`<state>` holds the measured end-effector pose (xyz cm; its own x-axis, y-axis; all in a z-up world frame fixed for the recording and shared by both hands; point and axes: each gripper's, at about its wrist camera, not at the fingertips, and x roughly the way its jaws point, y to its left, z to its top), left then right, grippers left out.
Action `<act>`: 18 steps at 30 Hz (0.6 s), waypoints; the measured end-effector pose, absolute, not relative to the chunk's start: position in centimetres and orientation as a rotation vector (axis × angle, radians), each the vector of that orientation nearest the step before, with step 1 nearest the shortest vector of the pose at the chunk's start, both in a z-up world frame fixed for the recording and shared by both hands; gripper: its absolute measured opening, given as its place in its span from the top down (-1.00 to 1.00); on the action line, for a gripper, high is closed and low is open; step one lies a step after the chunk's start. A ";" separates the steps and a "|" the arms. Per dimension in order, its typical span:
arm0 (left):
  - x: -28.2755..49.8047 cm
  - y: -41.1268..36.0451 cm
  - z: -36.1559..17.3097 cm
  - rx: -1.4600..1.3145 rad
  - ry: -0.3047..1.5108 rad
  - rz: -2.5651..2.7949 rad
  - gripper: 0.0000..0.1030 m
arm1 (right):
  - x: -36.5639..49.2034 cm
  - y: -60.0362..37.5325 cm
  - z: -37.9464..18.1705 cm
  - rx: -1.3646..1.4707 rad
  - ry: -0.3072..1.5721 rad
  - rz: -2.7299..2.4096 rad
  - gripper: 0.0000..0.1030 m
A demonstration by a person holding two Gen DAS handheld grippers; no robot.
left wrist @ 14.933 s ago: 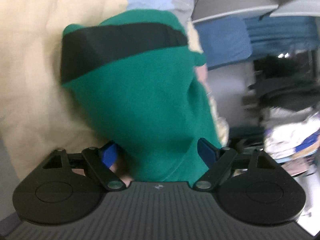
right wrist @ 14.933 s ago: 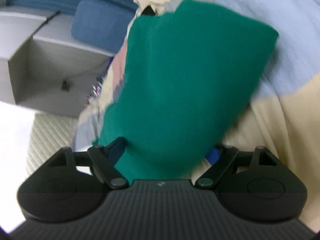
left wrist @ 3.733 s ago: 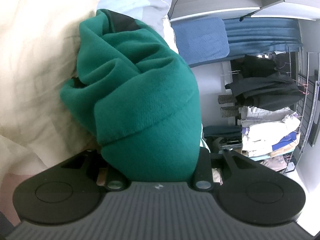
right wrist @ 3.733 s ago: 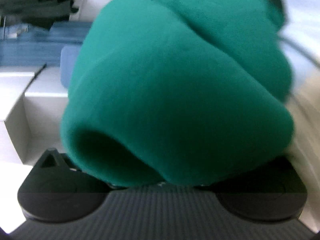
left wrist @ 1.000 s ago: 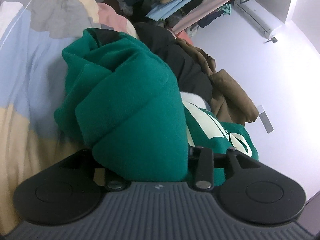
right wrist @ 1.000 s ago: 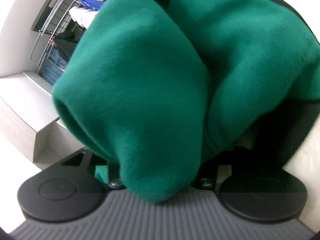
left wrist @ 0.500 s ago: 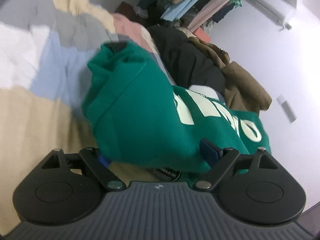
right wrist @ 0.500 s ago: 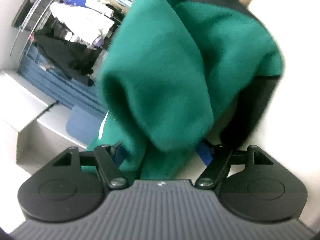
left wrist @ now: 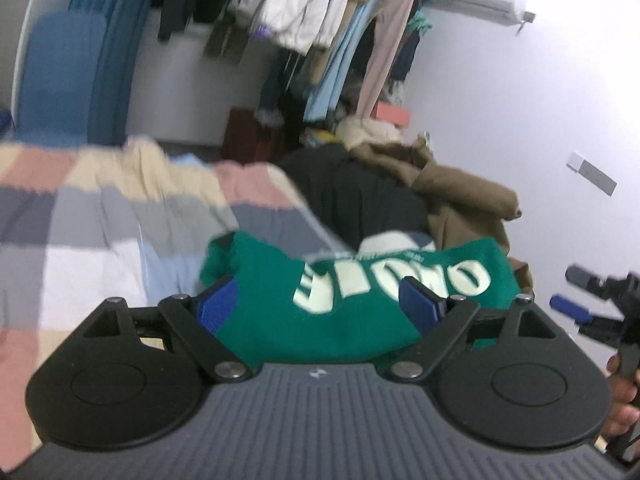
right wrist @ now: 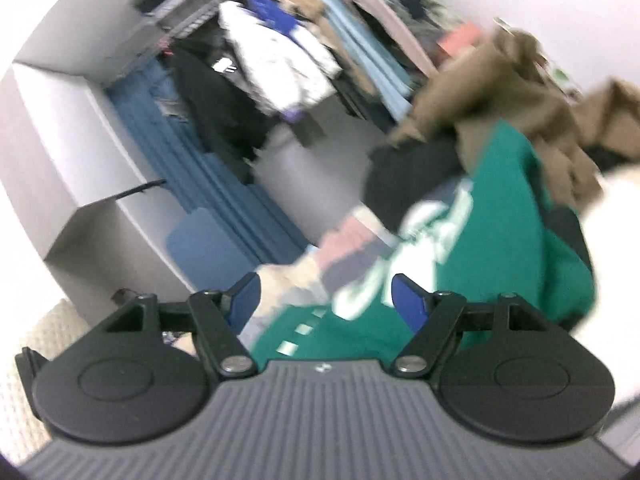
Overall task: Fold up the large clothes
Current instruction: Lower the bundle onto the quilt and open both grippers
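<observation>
A folded green sweatshirt [left wrist: 360, 304] with pale lettering lies on the patchwork bedcover [left wrist: 100, 208], beside a pile of other clothes. My left gripper [left wrist: 320, 300] hovers above it, jaws wide open, blue pads [left wrist: 218, 300] clear of the cloth. In the right wrist view the sweatshirt [right wrist: 500, 240] lies lower right, blurred. My right gripper [right wrist: 326, 298] is open too, with nothing between its fingers. The left wrist view also catches the right gripper [left wrist: 576, 292] at its right edge, held by a hand [left wrist: 620, 392].
A black garment [left wrist: 360, 196] and a brown one [left wrist: 460, 192] are heaped behind the sweatshirt. Hanging clothes [left wrist: 320, 20] fill a rack at the back, beside a blue curtain [left wrist: 112, 52]. A white wall [left wrist: 520, 100] is on the right.
Both grippers opened and let go of the green sweatshirt, then rose away from it. The sweatshirt now lies on the bed with its lettering up.
</observation>
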<state>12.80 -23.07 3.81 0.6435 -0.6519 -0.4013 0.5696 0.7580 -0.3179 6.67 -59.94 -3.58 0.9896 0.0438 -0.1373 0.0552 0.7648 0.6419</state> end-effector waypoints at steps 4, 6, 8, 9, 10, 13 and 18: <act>9.4 -22.0 6.8 -0.123 0.460 -0.692 -0.74 | 5.7 -57.8 -0.2 0.632 0.129 0.015 -0.46; 7.7 -21.4 8.0 -0.119 0.443 -0.699 -0.74 | 5.2 -56.8 0.7 0.588 0.125 0.009 -0.46; 6.1 -20.9 8.7 -0.110 0.427 -0.712 -0.74 | 4.6 -55.5 1.5 0.534 0.139 -0.004 -0.46; 5.2 -20.7 9.0 -0.099 0.413 -0.719 -0.74 | 4.4 -54.7 1.8 0.504 0.148 -0.008 -0.46; 4.5 -20.5 9.1 -0.091 0.403 -0.718 -0.74 | 3.9 -54.0 1.6 0.478 0.155 -0.016 -0.46; 2.8 -20.0 9.1 -0.070 0.381 -0.704 -0.74 | 3.2 -52.1 1.8 0.411 0.184 -0.037 -0.46; 0.3 -19.3 9.1 -0.044 0.351 -0.675 -0.74 | 1.9 -49.2 1.3 0.331 0.204 -0.072 -0.46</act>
<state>0.26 -19.27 9.07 0.7241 -0.6191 -0.3039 0.6045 0.7818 -0.1524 1.95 -49.21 1.31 0.9769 -0.0364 -0.2107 0.1032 0.9434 0.3152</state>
